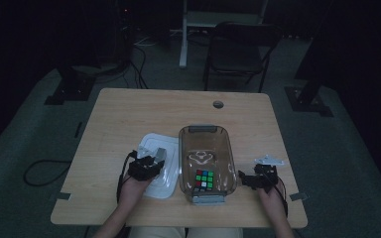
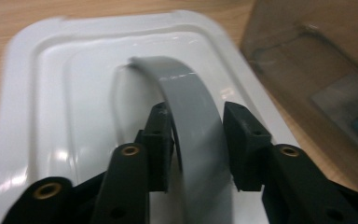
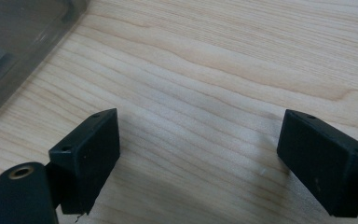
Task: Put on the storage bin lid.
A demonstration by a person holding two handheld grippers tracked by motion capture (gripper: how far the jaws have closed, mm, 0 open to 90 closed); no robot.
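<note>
Left gripper view: left gripper [image 2: 198, 140] clamped on lid [image 2: 32, 93] grey handle [image 2: 191, 102]; rigid, light, glossy, slip-prone; grip mid-arch. Right gripper [image 3: 198, 158] released.

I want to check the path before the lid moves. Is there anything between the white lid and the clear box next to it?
Nothing visible does. The left gripper is shut on the grey handle of the white lid, which lies right beside the clear box. Only a puzzle cube sits inside, below the rim.

High view overhead, facing forward-down on table [image 1: 129, 109]; gripper views close, sharing tabletop.
</note>
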